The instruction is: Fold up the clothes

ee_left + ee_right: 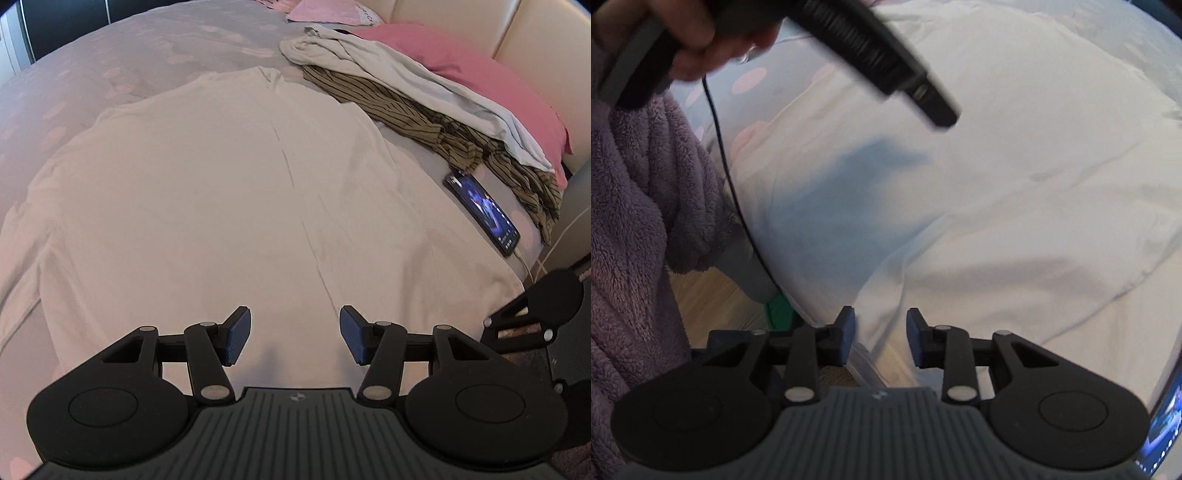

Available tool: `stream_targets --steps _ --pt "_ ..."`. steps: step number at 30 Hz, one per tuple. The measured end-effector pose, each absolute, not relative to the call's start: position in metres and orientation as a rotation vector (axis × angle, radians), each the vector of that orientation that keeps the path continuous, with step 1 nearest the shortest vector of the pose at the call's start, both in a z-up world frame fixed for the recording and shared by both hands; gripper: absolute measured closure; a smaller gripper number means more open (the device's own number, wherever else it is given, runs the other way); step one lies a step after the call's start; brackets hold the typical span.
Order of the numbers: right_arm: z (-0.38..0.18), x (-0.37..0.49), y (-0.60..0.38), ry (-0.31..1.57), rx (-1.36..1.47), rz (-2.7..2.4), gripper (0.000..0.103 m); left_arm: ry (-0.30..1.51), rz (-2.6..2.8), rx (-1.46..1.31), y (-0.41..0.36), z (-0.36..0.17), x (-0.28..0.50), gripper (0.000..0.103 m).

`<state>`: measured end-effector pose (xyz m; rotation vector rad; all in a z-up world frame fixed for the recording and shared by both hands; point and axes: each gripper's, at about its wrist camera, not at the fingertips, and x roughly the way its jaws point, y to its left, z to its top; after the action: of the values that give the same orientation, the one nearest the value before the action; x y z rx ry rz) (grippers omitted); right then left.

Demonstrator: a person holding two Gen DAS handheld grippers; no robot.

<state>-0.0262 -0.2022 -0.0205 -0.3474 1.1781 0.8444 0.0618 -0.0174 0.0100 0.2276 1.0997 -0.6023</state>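
One white shirt (229, 192), flat, lightly creased.

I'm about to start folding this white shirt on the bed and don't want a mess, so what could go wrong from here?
1. The phone lies on its cable right beside the white shirt; lifting that side could drag it off the bed.
2. The striped garment touches the shirt's far corner and might get caught in the fold.
3. Both the left gripper and the right gripper are open and empty, near the hem only; a shallow pinch may slip.
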Motion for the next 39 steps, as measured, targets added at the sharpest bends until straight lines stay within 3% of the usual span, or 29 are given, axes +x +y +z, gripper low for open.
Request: stream_targets --steps 13,22,24,25,26,27,29,32,33,35,39 --pt "-0.043 -0.027 -0.286 1.209 -0.054 0.475 0.066 1.248 -0.657 0.005 -0.014 -0.043 0.008 0.052" --pt "-0.051 -0.015 -0.278 1.214 0.067 0.455 0.067 1.194 -0.663 -0.135 -0.018 -0.045 0.009 0.052" --pt "-0.058 -0.017 -0.269 1.225 0.043 0.460 0.069 1.202 -0.665 -0.111 -0.024 -0.048 0.009 0.052" --pt "-0.060 -0.017 -0.264 1.229 0.039 0.468 0.080 1.210 -0.664 -0.097 -0.027 -0.051 0.009 0.052" --pt "-0.060 -0.017 -0.262 1.227 0.033 0.479 0.087 1.220 -0.672 -0.079 -0.030 -0.053 0.007 0.055" --pt "-0.057 -0.018 -0.260 1.221 0.025 0.491 0.091 1.228 -0.675 -0.055 -0.032 -0.055 0.005 0.067" --pt "-0.045 -0.020 -0.258 1.187 0.017 0.516 0.091 1.239 -0.671 0.000 -0.035 -0.059 0.003 0.084" --pt "-0.026 -0.021 -0.258 1.121 0.048 0.565 0.086 1.230 -0.631 0.065 -0.032 -0.062 0.001 0.098" --pt "-0.023 -0.021 -0.257 1.113 0.042 0.560 0.086 1.229 -0.620 0.075 -0.029 -0.062 0.001 0.100" --pt "-0.020 -0.021 -0.257 1.101 0.015 0.541 0.074 1.223 -0.592 0.089 -0.024 -0.062 0.001 0.103" --pt "-0.028 -0.017 -0.268 1.132 -0.018 0.460 0.073 1.204 -0.539 0.083 -0.011 -0.059 0.002 0.103"
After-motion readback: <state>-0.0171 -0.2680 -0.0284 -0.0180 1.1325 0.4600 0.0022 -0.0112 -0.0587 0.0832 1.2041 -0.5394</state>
